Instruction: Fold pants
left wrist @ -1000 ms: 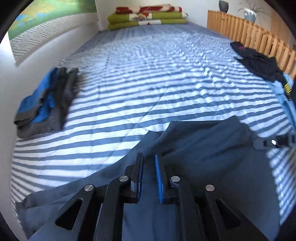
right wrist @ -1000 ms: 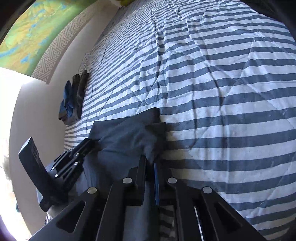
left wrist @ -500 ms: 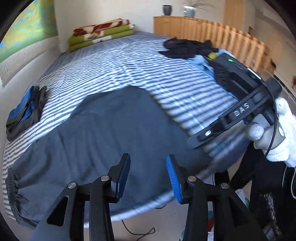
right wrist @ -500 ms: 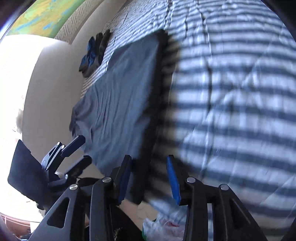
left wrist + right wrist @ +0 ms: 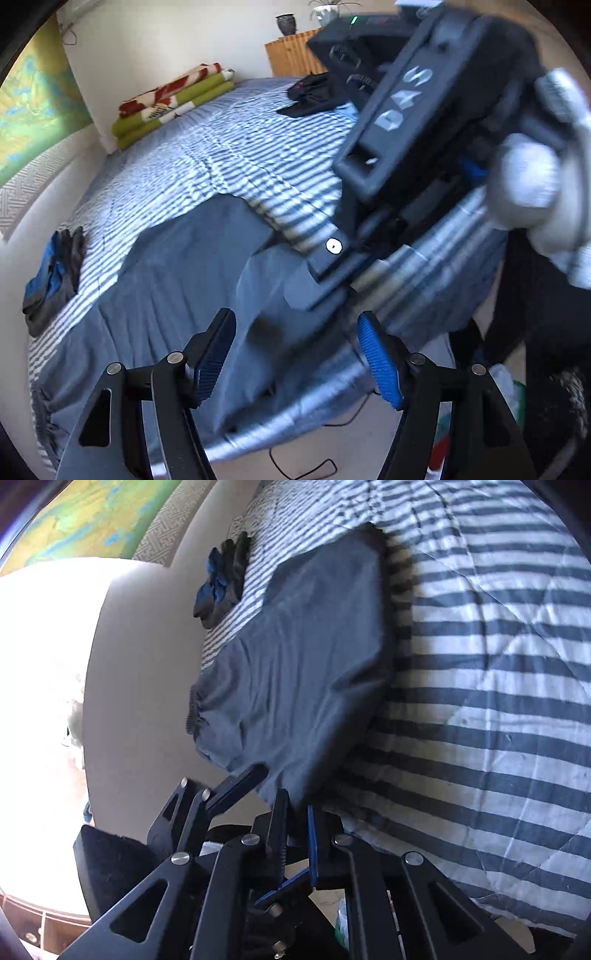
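The pants (image 5: 177, 280) lie spread on the bed (image 5: 221, 155), near its front edge; they are of soft grey-blue cloth, thin and a little wrinkled, with a gathered elastic waistband (image 5: 195, 716) at one end; the lower edge of the cloth hangs over the side of the bed. The bed cover is a quilted fabric with blue and white stripes and stitched diagonal lines.

The left gripper (image 5: 297, 354) hovers above the pants with its jaws wide apart and nothing between them; its pads (image 5: 380, 363) are blue ribbed rubber on black plastic arms with round metal rivets. The right gripper (image 5: 295, 830) has its jaws drawn close together at the near edge of the pants; the cloth seems to run into the narrow gap, but I cannot tell surely if it is pinched. In the left wrist view the body of the right gripper is large and blurred, black with white letters, held by a hand (image 5: 535, 195) in a white knitted glove.

A small pile of dark and blue clothes (image 5: 55, 277) rests near the wall; folded green and red blankets (image 5: 173, 103) are stacked at the far end; dark clothing (image 5: 314, 92) lies by a wooden slatted rail (image 5: 291, 59).
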{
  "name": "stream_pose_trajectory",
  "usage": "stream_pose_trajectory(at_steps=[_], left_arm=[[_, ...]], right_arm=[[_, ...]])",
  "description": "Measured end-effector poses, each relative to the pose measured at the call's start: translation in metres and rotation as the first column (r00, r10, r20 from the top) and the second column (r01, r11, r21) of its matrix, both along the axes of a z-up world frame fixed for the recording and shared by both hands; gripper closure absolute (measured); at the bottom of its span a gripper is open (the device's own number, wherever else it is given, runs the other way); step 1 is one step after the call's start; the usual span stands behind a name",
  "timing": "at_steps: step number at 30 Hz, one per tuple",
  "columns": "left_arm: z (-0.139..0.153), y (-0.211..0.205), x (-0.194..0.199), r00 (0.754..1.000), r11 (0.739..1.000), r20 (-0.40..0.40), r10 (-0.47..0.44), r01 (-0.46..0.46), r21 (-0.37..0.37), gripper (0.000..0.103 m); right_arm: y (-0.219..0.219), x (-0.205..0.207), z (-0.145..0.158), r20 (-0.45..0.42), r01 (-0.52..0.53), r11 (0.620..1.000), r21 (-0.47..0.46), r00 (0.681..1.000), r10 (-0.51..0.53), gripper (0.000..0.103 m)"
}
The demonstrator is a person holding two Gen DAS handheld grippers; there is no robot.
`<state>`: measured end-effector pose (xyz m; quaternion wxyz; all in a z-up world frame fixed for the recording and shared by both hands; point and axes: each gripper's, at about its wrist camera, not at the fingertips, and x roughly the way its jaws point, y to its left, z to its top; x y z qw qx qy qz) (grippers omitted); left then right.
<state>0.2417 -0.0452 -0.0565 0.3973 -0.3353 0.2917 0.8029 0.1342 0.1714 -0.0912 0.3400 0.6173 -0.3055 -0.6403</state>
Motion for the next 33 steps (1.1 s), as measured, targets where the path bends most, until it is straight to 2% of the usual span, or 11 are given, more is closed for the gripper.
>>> stream_pose_trajectory(at_steps=[2,4,7,11,13,16,23,24,25,27,33], left_arm=[[-0.001,0.003,-0.001,1.000,1.000,-0.018,0.004,-0.004,-0.002,0.043],[-0.006,0.005,0.000,1.000,1.000,-0.022,-0.001,0.001,-0.022,0.074],[-0.010,0.005,-0.001,1.000,1.000,-0.010,0.006,-0.006,-0.016,0.092],[-0.004,-0.005,-0.005,1.000,0.999,0.007,0.023,-0.023,0.029,0.094],[-0.001,-0.009,-0.007,0.999,0.998,0.024,0.032,-0.033,0.054,0.094],[0.004,-0.012,-0.007,0.998,0.996,0.036,0.044,-0.046,0.080,0.095],[0.015,-0.028,-0.002,0.997,0.985,0.053,0.059,-0.066,0.158,0.095],[0.016,-0.030,-0.001,0.996,0.982,0.058,0.070,-0.079,0.172,0.095],[0.017,-0.034,-0.001,0.994,0.977,0.068,0.086,-0.098,0.189,0.096],[0.016,-0.044,0.001,0.986,0.959,0.105,0.128,-0.150,0.240,0.096],[0.009,-0.064,0.010,0.972,0.924,0.177,0.152,-0.203,0.323,0.097]], right_arm=[[-0.001,0.001,0.004,-0.003,-0.012,1.000,-0.001,1.000,0.012,0.095],[-0.002,0.002,0.007,-0.007,-0.019,1.000,-0.007,1.000,0.019,0.095],[0.001,0.002,0.009,-0.041,-0.032,0.999,-0.001,0.999,0.032,0.091],[0.027,-0.011,0.008,-0.075,0.044,0.999,0.008,0.996,-0.043,0.085],[0.042,-0.030,0.003,-0.076,0.137,0.990,0.042,0.988,-0.134,0.063],[0.045,-0.063,-0.008,-0.046,0.206,0.977,0.054,0.978,-0.204,0.061],[0.004,-0.126,-0.035,-0.032,0.228,0.959,0.169,0.974,-0.226,0.061],[0.000,-0.131,-0.036,-0.019,0.249,0.953,0.171,0.968,-0.249,0.069],[-0.001,-0.132,-0.036,-0.005,0.259,0.952,0.162,0.965,-0.262,0.084],[-0.006,-0.133,-0.025,-0.006,0.278,0.950,0.146,0.960,-0.280,0.097],[-0.031,-0.126,0.027,-0.109,0.313,0.934,0.170,0.948,-0.298,0.100]])
